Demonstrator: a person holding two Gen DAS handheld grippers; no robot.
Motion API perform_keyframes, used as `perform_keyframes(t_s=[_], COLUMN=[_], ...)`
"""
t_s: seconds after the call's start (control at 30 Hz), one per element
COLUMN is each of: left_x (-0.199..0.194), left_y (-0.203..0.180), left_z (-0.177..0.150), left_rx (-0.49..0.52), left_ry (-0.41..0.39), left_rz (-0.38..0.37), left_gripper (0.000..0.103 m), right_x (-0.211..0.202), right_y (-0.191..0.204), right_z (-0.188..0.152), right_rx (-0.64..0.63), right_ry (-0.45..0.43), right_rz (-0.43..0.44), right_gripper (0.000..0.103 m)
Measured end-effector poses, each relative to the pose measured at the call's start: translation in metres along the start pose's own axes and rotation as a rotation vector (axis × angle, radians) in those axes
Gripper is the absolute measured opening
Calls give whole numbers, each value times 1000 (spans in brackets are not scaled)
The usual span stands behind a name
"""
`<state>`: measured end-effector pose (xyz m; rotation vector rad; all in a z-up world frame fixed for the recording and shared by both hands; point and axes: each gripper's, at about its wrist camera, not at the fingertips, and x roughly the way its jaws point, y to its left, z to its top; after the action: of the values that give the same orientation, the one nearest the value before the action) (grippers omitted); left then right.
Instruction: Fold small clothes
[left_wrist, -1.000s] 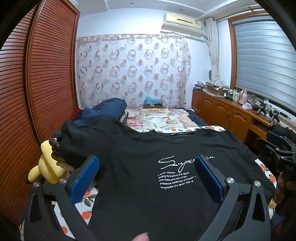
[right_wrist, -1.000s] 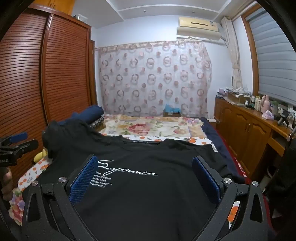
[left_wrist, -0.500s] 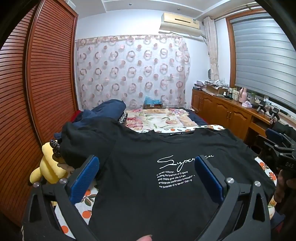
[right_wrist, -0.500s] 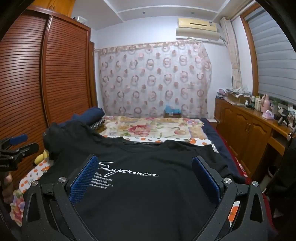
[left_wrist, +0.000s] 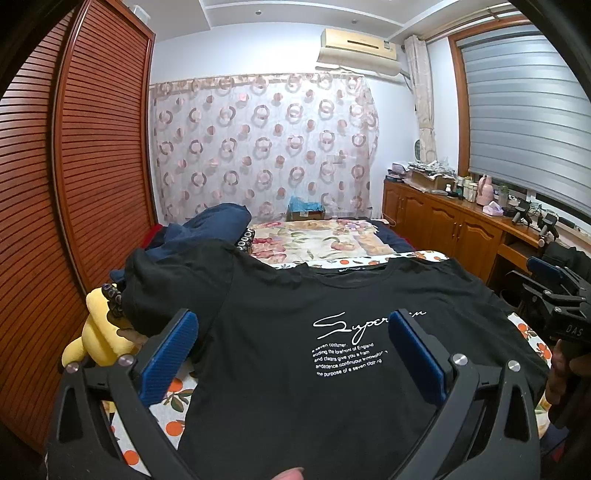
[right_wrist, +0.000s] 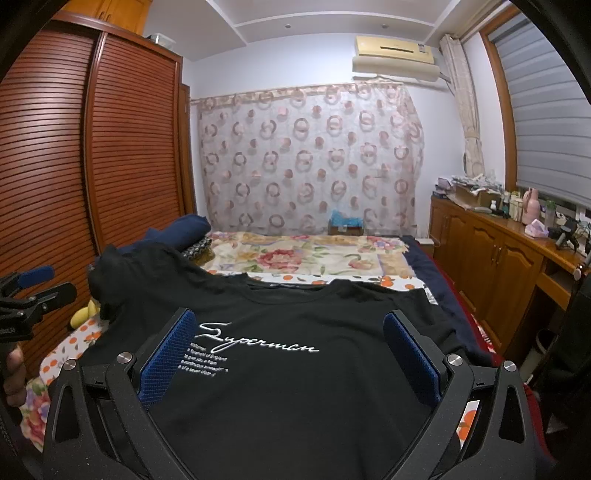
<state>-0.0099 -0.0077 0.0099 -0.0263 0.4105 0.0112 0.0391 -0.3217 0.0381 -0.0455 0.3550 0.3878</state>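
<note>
Black T-shirt (left_wrist: 295, 369) lies flat on the bed (left_wrist: 173, 398), print up, collar away from the cameras. Left gripper (left_wrist: 293, 354) spread wide, holding nothing; shirt lies below and between its fingers (left_wrist: 168, 356). Right gripper (right_wrist: 290, 350) likewise released, empty, fingers (right_wrist: 412, 356) above the chest print.

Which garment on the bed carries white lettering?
The black T-shirt, spread flat nearest the fingers, with white script on its chest. The dark blue garment behind it near the wardrobe is plain and bunched up.
</note>
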Motion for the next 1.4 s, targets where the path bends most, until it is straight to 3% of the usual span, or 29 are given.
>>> perform_keyframes(t_s=[1.4], left_x=[-1], left_y=[-2], left_z=[-2], left_rx=[11], left_ry=[-4], left_rz=[4], left_gripper=[103], right_x=[0], right_y=[1], right_z=[0], right_rx=[4], right_ry=[-3], right_rz=[2], right_gripper=[103])
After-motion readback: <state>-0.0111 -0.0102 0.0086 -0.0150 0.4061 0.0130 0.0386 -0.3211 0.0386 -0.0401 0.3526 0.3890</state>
